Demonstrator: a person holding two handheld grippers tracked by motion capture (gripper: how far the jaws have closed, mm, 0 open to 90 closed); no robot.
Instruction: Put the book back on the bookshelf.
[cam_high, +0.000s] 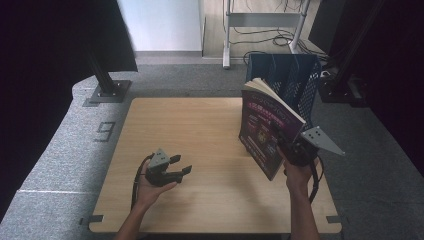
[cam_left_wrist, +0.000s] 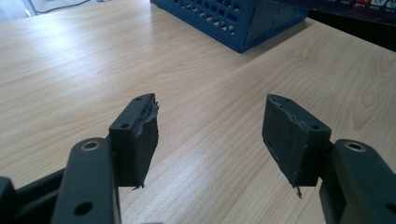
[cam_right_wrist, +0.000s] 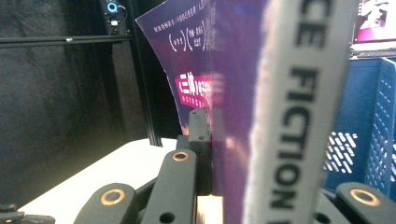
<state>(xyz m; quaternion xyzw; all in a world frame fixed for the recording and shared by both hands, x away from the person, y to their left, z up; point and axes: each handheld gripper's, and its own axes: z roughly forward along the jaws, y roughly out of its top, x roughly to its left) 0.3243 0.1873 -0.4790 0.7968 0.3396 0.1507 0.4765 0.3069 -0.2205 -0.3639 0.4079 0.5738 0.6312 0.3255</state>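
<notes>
A purple paperback book (cam_high: 265, 132) is held upright above the right half of the wooden table (cam_high: 200, 150), clamped near its lower corner by my right gripper (cam_high: 286, 145), which is shut on it. In the right gripper view the book's cover (cam_right_wrist: 224, 93) and grey spine (cam_right_wrist: 299, 112) rise straight up between the jaws. A blue file rack (cam_high: 290, 80) stands just behind the book at the table's far right. My left gripper (cam_high: 181, 165) rests low over the table's front left, open with nothing between its pads (cam_left_wrist: 142, 140), pointing toward the rack (cam_left_wrist: 233, 21).
Black curtains and stand posts (cam_high: 107, 80) border the table on the left and right. A white frame with cables (cam_high: 260, 30) stands on the floor beyond. Grey carpet (cam_high: 65, 150) surrounds the table.
</notes>
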